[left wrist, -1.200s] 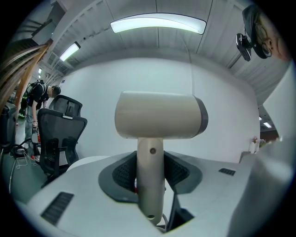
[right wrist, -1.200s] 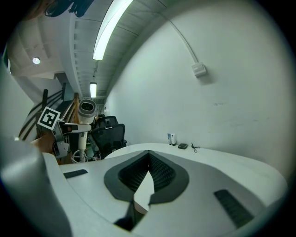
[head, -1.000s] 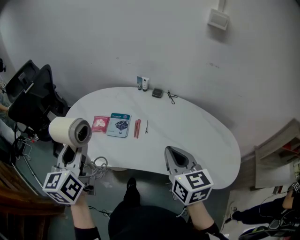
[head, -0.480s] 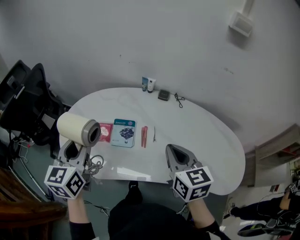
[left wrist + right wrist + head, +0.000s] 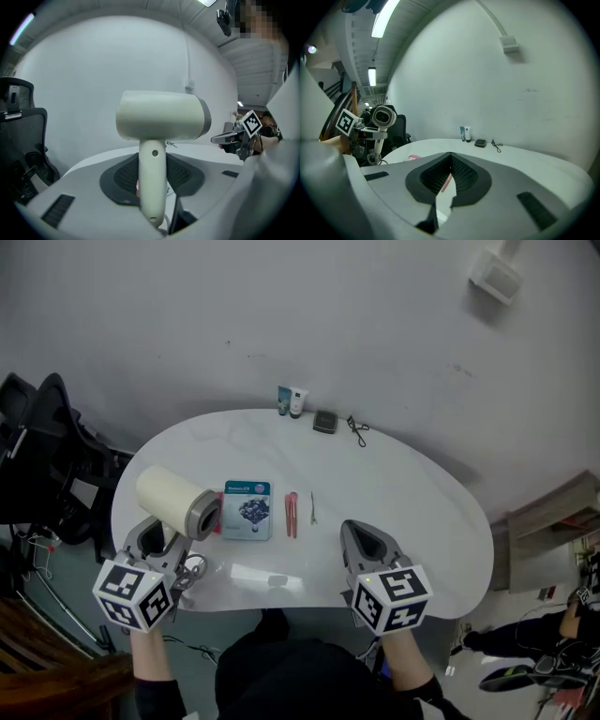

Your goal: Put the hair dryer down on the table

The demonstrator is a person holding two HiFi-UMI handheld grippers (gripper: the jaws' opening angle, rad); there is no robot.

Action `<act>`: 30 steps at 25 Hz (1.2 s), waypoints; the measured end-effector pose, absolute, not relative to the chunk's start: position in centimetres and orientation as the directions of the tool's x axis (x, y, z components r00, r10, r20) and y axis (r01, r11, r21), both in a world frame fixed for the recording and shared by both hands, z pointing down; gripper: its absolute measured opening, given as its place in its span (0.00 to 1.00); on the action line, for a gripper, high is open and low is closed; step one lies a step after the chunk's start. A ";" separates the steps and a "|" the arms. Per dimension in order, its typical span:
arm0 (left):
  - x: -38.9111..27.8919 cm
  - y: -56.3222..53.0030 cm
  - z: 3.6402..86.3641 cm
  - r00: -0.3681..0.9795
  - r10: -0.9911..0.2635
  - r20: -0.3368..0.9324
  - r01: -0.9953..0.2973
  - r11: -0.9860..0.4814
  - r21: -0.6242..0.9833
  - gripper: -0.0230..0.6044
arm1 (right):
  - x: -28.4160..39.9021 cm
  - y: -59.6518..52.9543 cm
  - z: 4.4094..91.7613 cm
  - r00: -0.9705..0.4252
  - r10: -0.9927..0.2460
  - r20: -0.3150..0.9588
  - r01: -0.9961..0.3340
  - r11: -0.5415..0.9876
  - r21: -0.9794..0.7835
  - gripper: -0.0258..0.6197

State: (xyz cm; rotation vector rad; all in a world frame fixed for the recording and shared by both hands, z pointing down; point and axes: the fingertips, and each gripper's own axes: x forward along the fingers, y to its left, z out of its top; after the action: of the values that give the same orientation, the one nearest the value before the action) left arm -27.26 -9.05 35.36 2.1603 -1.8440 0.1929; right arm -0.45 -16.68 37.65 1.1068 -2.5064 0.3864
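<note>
The cream hair dryer (image 5: 176,502) with a grey nozzle ring is held up by its handle in my left gripper (image 5: 155,542), which is shut on that handle. It hangs above the left front edge of the white table (image 5: 403,486), nozzle pointing right. In the left gripper view the hair dryer's (image 5: 161,115) handle stands upright between the pads of the left gripper (image 5: 152,187). Its cord (image 5: 192,566) coils below the table edge. My right gripper (image 5: 363,536) hovers over the table's front edge, shut with nothing in it. The right gripper view shows the hair dryer (image 5: 380,117) far left.
On the table lie a blue packet (image 5: 247,510), red sticks (image 5: 292,515) and a thin pin (image 5: 313,507). At the back edge stand two small tubes (image 5: 290,401), a dark case (image 5: 325,421) and an eyelash curler (image 5: 357,430). A black chair (image 5: 37,456) stands to the left.
My left gripper has carried the hair dryer rightward, from beside the table to over its left front edge. The right gripper has hardly moved.
</note>
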 end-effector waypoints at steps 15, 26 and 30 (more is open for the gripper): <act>-20.9 -13.0 39.5 0.448 -0.784 0.429 -0.891 -0.430 0.145 0.30 | 0.4 -16.8 39.1 -0.531 -0.693 0.487 -0.821 0.563 -0.093 0.04; -15.7 -13.9 43.8 0.547 -0.639 0.541 -0.804 -0.580 0.127 0.30 | 3.1 -16.0 40.4 -0.454 -0.727 0.515 -0.875 0.472 -0.105 0.04; -13.3 -14.1 45.2 0.579 -0.580 0.573 -0.757 -0.643 0.115 0.30 | 4.5 -15.6 40.7 -0.423 -0.739 0.525 -0.894 0.436 -0.106 0.04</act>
State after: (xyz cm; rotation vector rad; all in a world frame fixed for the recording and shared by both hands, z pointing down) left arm -13.35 -14.08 45.19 2.4647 -1.0867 0.7115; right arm 4.50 -15.56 40.67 1.3839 -2.2914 0.5261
